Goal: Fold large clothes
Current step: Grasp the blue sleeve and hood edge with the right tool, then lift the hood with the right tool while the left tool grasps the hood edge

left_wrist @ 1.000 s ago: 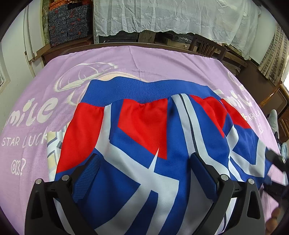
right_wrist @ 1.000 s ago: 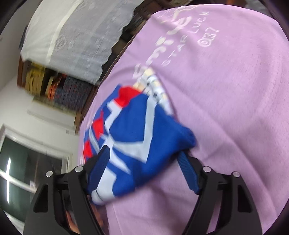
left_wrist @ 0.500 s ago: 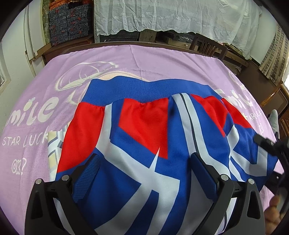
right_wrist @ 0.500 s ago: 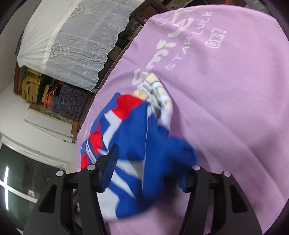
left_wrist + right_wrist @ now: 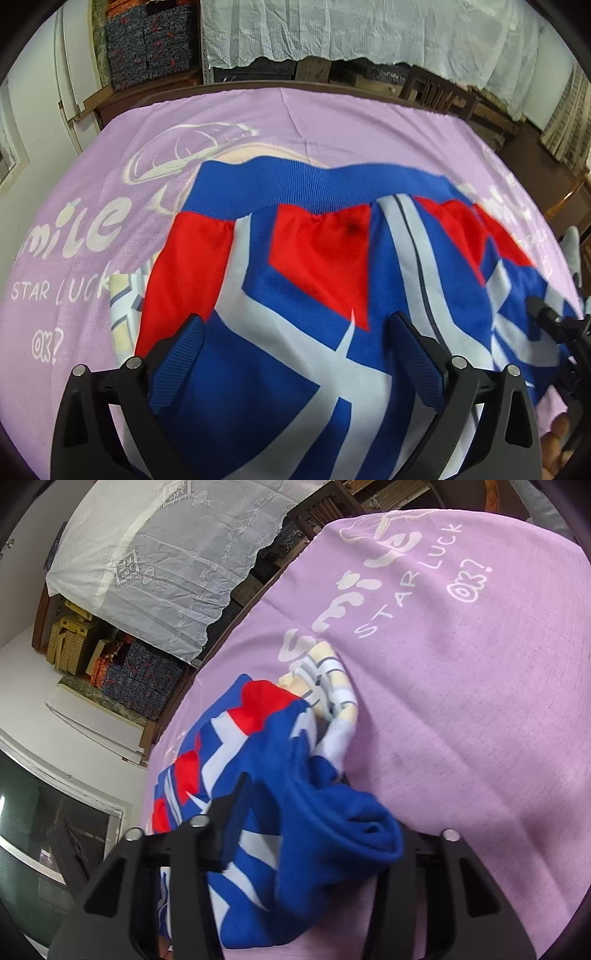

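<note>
A lilac printed cloth (image 5: 332,122) covers the table. On it lies the blue, red and white garment (image 5: 317,280), its ribbed band toward the far edge. The left claw (image 5: 295,354) hovers wide open over it. The right claw (image 5: 317,812) has just been closing on a bunched blue corner, apparently pinching it; 1 finger is hidden.

The left gripper (image 5: 295,354) points steeply down, its jaws standing wide apart over the garment (image 5: 314,266), the pads clear of it. The right gripper (image 5: 317,819) tilts down more gently; its jaws have just been closing, with a bunched blue fold between them
</note>
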Motion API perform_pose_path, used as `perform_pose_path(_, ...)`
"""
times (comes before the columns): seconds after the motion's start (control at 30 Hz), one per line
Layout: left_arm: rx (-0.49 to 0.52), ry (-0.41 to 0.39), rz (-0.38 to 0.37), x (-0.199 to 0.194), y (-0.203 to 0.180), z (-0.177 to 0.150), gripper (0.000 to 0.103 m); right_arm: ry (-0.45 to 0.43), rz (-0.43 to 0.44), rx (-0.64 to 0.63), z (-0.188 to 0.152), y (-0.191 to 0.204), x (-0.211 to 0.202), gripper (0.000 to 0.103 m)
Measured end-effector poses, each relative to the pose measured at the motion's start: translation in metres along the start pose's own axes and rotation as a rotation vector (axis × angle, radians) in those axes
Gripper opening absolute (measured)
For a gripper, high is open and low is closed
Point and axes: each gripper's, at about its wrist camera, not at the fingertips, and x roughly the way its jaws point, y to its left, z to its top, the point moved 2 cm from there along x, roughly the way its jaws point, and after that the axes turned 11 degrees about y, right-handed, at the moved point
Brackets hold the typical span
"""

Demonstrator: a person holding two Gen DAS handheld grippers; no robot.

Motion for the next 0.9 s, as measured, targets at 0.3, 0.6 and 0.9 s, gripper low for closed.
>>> perform_pose_path(0.3, -0.003, -0.005, 0.024, 0.001, -0.002, 0.001, 0.100, 0.002, -0.004, -0.038, 0.003, 0.001, 0.005, 0.043)
perform_pose_path(0.6, -0.022, 0.034, -0.093, -0.009, 0.013, 0.006, 0.100, -0.042, -0.122, -0.156, 0.000, 0.020, 0.000, 0.024)
perform_pose_path(0.9, -0.056, 0.013, -0.281, -0.034, 0.035, 0.012, 0.100, -0.187, -0.172, -0.471, -0.039, 0.088, -0.019, 0.017)
